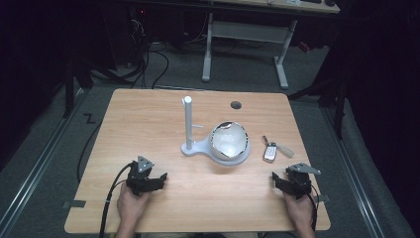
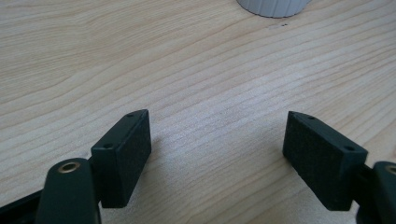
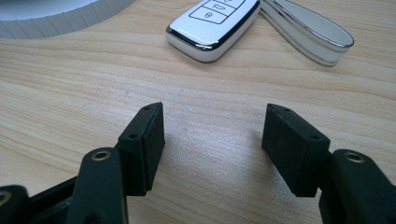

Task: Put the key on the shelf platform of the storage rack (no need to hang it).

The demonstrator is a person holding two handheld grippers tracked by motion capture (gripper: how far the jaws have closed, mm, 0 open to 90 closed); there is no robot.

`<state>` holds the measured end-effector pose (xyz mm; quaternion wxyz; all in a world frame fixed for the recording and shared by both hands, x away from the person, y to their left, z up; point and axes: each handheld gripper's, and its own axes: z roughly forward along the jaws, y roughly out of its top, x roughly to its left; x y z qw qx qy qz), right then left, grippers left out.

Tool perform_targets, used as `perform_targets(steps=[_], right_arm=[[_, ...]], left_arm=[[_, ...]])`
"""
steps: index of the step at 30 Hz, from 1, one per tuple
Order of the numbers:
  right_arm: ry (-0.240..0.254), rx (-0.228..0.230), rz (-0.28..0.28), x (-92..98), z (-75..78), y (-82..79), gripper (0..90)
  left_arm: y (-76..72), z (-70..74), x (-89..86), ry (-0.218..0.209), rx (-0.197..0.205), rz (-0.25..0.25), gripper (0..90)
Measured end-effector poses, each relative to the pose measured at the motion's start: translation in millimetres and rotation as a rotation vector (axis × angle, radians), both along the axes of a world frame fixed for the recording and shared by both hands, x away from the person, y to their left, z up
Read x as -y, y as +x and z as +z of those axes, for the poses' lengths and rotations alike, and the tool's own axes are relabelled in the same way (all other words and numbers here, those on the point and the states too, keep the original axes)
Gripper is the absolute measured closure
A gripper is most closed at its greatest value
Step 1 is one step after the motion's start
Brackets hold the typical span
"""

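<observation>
Both grippers rest low on the pale wooden desk at its near edge, one under each hand, seemingly a ready pose with nothing picked up. The right gripper has its fingers released and spread wide over bare wood. Just ahead of them lies the white car key fob with chrome trim, flat on the desk with its button face up, its white-and-chrome teardrop tag lying beside it to the right. It looks like the likely next target. The left gripper is likewise released, with nothing between its fingers. Further ahead stands a white stand with an upright post and a shiny bowl-shaped dish.
</observation>
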<state>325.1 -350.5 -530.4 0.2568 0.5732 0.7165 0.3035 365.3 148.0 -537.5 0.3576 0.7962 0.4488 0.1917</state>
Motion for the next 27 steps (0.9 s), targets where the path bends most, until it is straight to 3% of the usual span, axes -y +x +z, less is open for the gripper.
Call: perform_targets(steps=[27], right_arm=[[-0.002, -0.003, 0.013, -1.0, 0.0, -1.1, 36.6]], left_arm=[[0.2, 0.1, -0.3, -0.001, -0.001, -0.001, 24.2]])
